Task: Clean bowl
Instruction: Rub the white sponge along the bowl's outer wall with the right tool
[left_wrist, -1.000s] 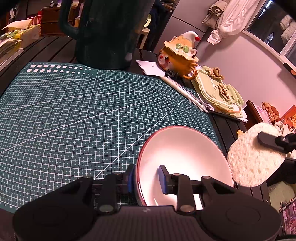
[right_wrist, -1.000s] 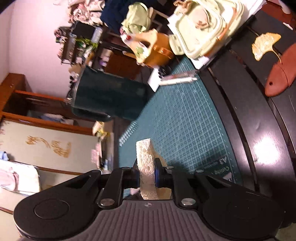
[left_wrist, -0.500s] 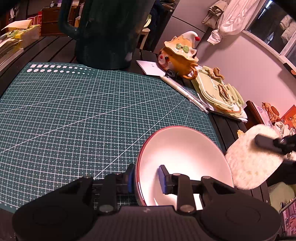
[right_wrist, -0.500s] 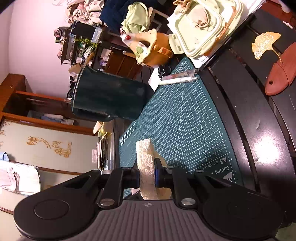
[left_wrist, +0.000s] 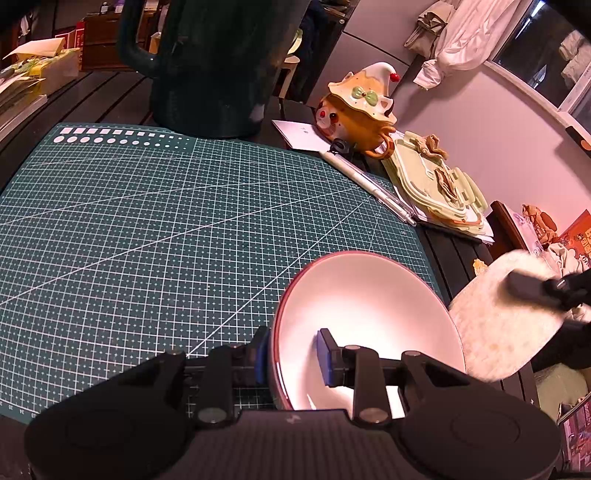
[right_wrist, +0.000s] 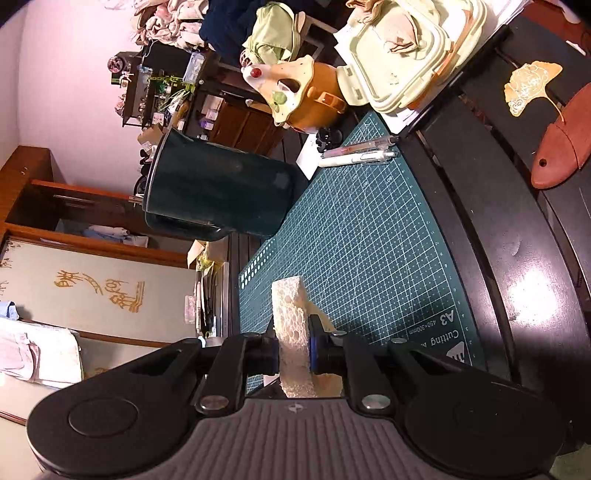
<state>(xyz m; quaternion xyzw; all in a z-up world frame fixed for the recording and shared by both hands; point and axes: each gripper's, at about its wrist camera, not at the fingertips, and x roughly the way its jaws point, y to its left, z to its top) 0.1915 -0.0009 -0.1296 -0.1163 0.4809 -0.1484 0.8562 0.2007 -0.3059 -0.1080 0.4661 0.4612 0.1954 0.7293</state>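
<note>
A white bowl (left_wrist: 369, 306) with a dark red rim stands tilted at the near right corner of the green cutting mat (left_wrist: 166, 229). My left gripper (left_wrist: 291, 354) is shut on its rim, one pad outside and one inside. In the left wrist view a pale round sponge (left_wrist: 506, 317) hangs just right of the bowl, pinched by my right gripper (left_wrist: 532, 288) coming in from the right edge. The right wrist view is rolled sideways and shows the same sponge (right_wrist: 291, 332) edge-on, squeezed between the pads of my right gripper (right_wrist: 293, 349). The bowl is out of that view.
A large dark green jug (left_wrist: 218, 62) stands at the mat's far edge. Right of the mat lie pens (left_wrist: 369, 184), an orange cat-shaped teapot (left_wrist: 358, 118), a pale green lidded box (left_wrist: 436, 184) and a red fish-shaped wooden piece (right_wrist: 565, 147) on the dark table.
The sponge in the right gripper has drifted slightly left, closer to the bowl's right rim. The left gripper and the bowl have kept still.
</note>
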